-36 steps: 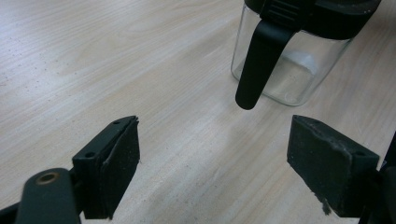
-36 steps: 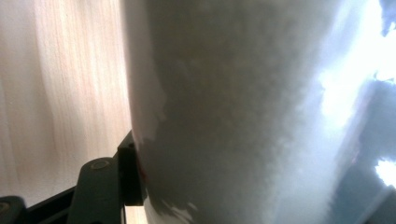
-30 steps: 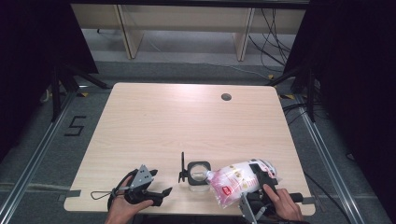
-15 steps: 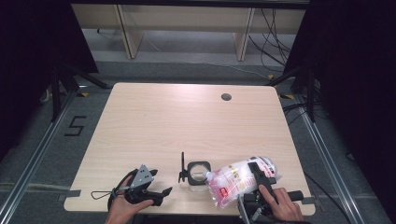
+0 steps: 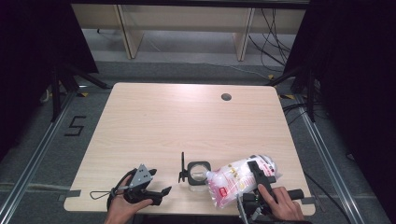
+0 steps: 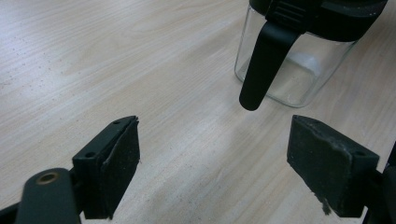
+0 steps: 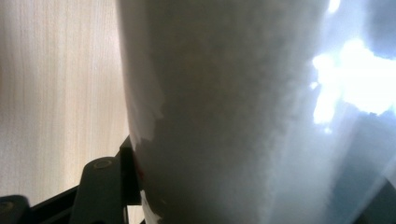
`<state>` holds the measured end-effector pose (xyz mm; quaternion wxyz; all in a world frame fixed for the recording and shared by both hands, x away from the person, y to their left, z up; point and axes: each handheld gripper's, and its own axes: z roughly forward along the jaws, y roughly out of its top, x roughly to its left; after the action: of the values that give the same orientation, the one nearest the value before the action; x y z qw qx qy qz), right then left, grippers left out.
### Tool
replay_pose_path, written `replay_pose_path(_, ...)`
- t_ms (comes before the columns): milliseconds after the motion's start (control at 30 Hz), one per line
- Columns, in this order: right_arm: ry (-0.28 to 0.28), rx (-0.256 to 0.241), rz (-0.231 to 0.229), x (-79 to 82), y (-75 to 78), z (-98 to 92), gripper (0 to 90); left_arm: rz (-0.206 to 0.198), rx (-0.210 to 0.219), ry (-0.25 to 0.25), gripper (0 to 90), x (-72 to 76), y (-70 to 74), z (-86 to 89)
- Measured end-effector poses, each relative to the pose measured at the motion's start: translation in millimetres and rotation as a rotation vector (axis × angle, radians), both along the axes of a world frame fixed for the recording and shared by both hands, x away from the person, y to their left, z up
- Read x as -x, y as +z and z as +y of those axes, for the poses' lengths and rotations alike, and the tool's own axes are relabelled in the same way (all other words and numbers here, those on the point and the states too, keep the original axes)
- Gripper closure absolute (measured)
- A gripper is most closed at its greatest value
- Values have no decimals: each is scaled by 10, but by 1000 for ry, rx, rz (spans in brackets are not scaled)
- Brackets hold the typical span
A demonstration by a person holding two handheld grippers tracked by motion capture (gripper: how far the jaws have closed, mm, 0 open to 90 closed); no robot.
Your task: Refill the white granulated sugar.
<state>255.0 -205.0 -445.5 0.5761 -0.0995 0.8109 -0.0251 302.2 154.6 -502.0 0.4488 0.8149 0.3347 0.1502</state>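
A clear glass jar (image 5: pixel 197 172) with a black rim and a hanging black clasp (image 6: pixel 261 65) stands near the table's front edge. In the left gripper view the jar (image 6: pixel 299 60) is just ahead and to the right of my left gripper (image 6: pixel 212 168), whose jaws stand wide apart with bare wood between them. My left gripper (image 5: pixel 161 191) rests low on the table, left of the jar. A plastic bag (image 5: pixel 236 182) of white grains with pink print lies tilted, one corner touching the jar. My right gripper (image 5: pixel 258 171) is shut on the bag (image 7: pixel 224 107).
The pale wooden table (image 5: pixel 187 121) has a round cable hole (image 5: pixel 226 97) at the back right. Its front edge runs just below both hands. Metal floor rails flank the table, and shelving legs stand beyond the far edge.
The bag and my right hand have shifted slightly left toward the jar. My left gripper has stayed where it was.
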Motion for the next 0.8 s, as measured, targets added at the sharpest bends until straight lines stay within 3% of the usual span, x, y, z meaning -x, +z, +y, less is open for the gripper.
replay_pose_path(133,3,-22,-18,-9,-22,-11,387,3,-3,2,166,2,-4,-7)
replay_pose_path(333,12,17,-33,-14,-5,6,389,7,7,8,166,3,-4,-5)
replay_pose_path(367,-2,26,-37,-5,-3,16,389,-8,-23,-9,166,-10,6,18)
replay_pose_path(400,13,37,-46,-12,-5,19,389,-1,7,15,166,1,-4,0)
replay_pose_path(433,15,41,-40,-11,-4,18,389,-11,-17,2,167,-11,4,21)
replay_pose_path(467,5,28,-33,-6,0,19,389,3,12,14,166,-1,-3,9)
replay_pose_path(533,-5,10,-40,-1,-18,23,390,0,8,8,166,-1,1,8)
replay_pose_path(600,-3,17,-43,0,-13,27,390,3,4,7,166,3,-2,2)
replay_pose_path(700,11,69,-55,0,17,52,390,-14,-10,-6,166,-10,2,10)
replay_pose_path(733,9,51,-54,-2,1,53,391,-12,-13,-5,166,-9,4,14)
replay_pose_path(767,23,69,-59,-4,15,56,391,-13,-25,-2,166,-7,10,21)
replay_pose_path(800,19,58,-55,-2,15,57,391,2,3,15,167,4,2,5)
